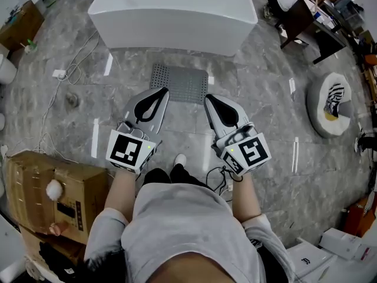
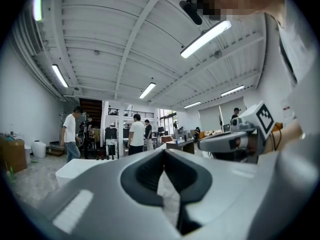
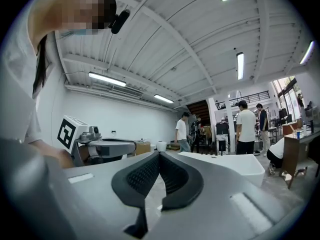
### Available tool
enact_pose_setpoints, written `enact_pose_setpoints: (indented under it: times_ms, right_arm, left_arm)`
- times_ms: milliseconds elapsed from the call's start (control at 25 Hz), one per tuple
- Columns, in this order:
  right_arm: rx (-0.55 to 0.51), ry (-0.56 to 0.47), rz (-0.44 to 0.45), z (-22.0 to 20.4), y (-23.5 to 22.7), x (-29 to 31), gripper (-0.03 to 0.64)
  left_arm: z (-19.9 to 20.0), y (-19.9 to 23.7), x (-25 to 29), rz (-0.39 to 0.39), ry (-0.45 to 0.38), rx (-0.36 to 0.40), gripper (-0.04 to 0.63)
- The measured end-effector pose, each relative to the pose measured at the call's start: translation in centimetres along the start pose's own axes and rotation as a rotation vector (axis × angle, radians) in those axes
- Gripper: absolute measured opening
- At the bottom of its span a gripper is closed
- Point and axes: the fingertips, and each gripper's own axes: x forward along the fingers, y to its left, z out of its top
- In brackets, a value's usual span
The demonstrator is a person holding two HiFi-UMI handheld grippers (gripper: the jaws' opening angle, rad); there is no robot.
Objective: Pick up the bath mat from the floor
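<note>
The bath mat (image 1: pixel 180 82) is a grey, dotted rectangle lying flat on the marble floor just in front of a white bathtub (image 1: pixel 171 13). The person holds both grippers level at waist height, side by side, pointing toward the tub. In the head view the tip of the left gripper (image 1: pixel 160 92) overlaps the mat's near left corner, and the right gripper (image 1: pixel 210 99) its near right corner; both are well above it. The jaws of the left gripper (image 2: pixel 164 151) and of the right gripper (image 3: pixel 159 154) are closed together with nothing between them.
Cardboard boxes (image 1: pixel 53 193) stand at the person's left, and a cable (image 1: pixel 70 75) trails over the floor beyond them. A round white cushion (image 1: pixel 330 105) lies to the right, with a dark chair (image 1: pixel 294 13) behind it. Several people (image 2: pixel 136 134) stand beyond the tub.
</note>
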Motion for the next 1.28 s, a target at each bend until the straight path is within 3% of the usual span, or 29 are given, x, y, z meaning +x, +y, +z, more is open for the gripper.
enact_pose_setpoints:
  times_ms: [640, 1280]
  right_arm:
    - [0.037, -0.006, -0.028, -1.2, -5.7, 3.0, 0.0]
    - [0.049, -0.01, -0.127, 0.4, -12.3, 14.0, 0.0]
  left_arm:
    - [-1.5, 2.0, 6.0, -0.015, 0.027, 0.007, 0.0]
    - [-1.4, 12.8, 15.2, -0.087, 0.013, 0.013, 0.0]
